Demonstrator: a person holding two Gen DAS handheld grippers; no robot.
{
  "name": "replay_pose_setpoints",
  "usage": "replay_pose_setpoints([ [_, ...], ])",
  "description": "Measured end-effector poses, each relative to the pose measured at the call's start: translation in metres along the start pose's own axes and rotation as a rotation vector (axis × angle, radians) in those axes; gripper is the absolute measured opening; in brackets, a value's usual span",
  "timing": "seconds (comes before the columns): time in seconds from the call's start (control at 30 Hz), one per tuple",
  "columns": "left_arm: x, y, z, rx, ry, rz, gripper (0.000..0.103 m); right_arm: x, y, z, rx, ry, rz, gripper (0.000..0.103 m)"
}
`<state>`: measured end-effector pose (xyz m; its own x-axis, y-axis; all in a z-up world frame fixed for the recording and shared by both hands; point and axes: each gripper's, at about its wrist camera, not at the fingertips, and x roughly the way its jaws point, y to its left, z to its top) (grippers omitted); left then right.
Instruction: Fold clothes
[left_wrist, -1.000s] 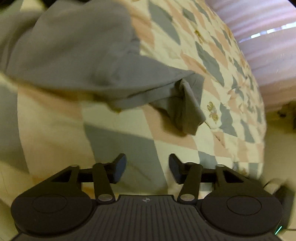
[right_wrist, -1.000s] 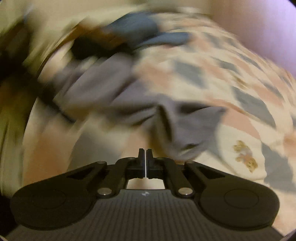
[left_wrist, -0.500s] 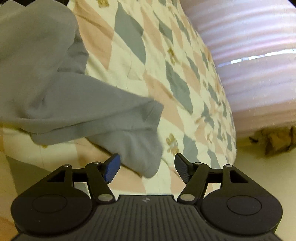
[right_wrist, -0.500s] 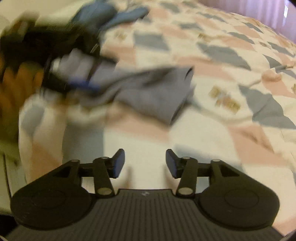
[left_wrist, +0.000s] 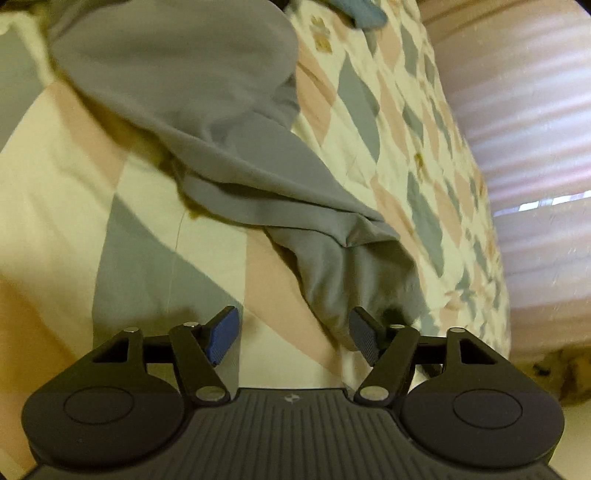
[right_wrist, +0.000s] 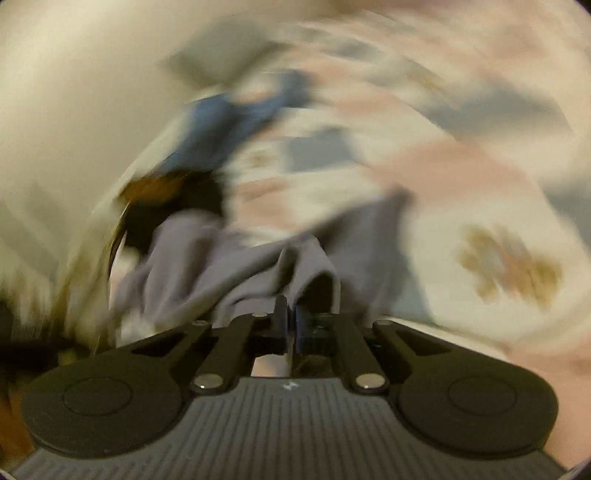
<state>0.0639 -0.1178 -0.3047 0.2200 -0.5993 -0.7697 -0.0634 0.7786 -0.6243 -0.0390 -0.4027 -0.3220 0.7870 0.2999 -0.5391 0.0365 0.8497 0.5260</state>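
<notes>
A grey garment (left_wrist: 221, 129) lies crumpled on a patchwork quilt (left_wrist: 369, 103). Its sleeve end (left_wrist: 351, 269) reaches down to my left gripper (left_wrist: 293, 325), whose jaws are opening. The cuff sits just inside the right finger (left_wrist: 364, 332) and the pads do not press on it. The right wrist view is badly blurred. There my right gripper (right_wrist: 290, 310) has its fingers together, and folds of the grey garment (right_wrist: 229, 266) bunch up from its tips, so it looks pinched.
A blue garment (left_wrist: 364, 11) lies farther up the quilt, also blurred in the right wrist view as a blue garment (right_wrist: 218, 125). A pink curtain (left_wrist: 517, 129) hangs past the bed's right side. A dark blurred shape (right_wrist: 177, 206) sits left of the grey cloth.
My left gripper closed in on the sleeve end while its jaws widened. The right gripper went from shut to open and back to shut, now at the grey cloth.
</notes>
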Motion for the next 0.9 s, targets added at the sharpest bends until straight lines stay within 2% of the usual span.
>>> replay_pose_setpoints([
  [0.13, -0.002, 0.007, -0.010, -0.073, -0.027, -0.050, 0.082, -0.016, 0.081, -0.037, -0.543, 0.057, 0.013, 0.001],
  [0.17, -0.001, 0.008, -0.011, -0.086, -0.033, -0.062, 0.088, -0.016, 0.088, -0.049, -0.608, 0.072, 0.017, 0.001],
  [0.27, 0.008, 0.012, -0.014, -0.116, -0.040, -0.075, 0.087, -0.015, 0.112, -0.085, -0.803, 0.120, 0.031, 0.000],
  [0.33, 0.015, 0.015, -0.011, -0.122, -0.036, -0.069, 0.087, -0.016, 0.104, -0.083, -0.768, 0.108, -0.050, 0.000],
  [0.37, 0.016, 0.016, -0.011, -0.116, -0.042, -0.066, 0.087, -0.016, 0.100, -0.082, -0.750, 0.102, -0.090, 0.004],
  [0.47, 0.021, 0.018, -0.009, -0.103, -0.049, -0.037, 0.087, -0.028, 0.060, -0.042, -0.454, 0.029, -0.127, 0.056],
  [0.5, 0.023, 0.020, -0.008, -0.120, -0.045, -0.042, 0.087, -0.030, 0.040, -0.027, -0.337, -0.004, -0.131, 0.070],
  [0.6, 0.028, 0.024, -0.007, -0.157, -0.036, -0.051, 0.087, -0.017, -0.025, 0.010, -0.034, -0.012, -0.114, 0.070],
  [0.7, 0.032, 0.022, -0.006, -0.151, -0.030, -0.046, 0.087, 0.018, -0.080, 0.022, 0.247, 0.063, -0.049, 0.070],
  [0.77, 0.033, 0.019, -0.003, -0.152, -0.023, -0.048, 0.087, 0.038, -0.106, 0.019, 0.392, 0.112, 0.005, 0.041],
  [0.8, 0.032, 0.018, -0.002, -0.154, -0.023, -0.051, 0.087, 0.039, -0.108, 0.016, 0.410, 0.127, 0.043, 0.012],
  [0.83, 0.030, 0.018, -0.002, -0.157, -0.025, -0.058, 0.087, 0.038, -0.102, 0.015, 0.369, 0.116, 0.054, 0.010],
  [0.9, 0.026, 0.017, -0.002, -0.163, -0.030, -0.072, 0.087, 0.022, -0.062, 0.014, 0.115, 0.077, 0.000, 0.009],
])
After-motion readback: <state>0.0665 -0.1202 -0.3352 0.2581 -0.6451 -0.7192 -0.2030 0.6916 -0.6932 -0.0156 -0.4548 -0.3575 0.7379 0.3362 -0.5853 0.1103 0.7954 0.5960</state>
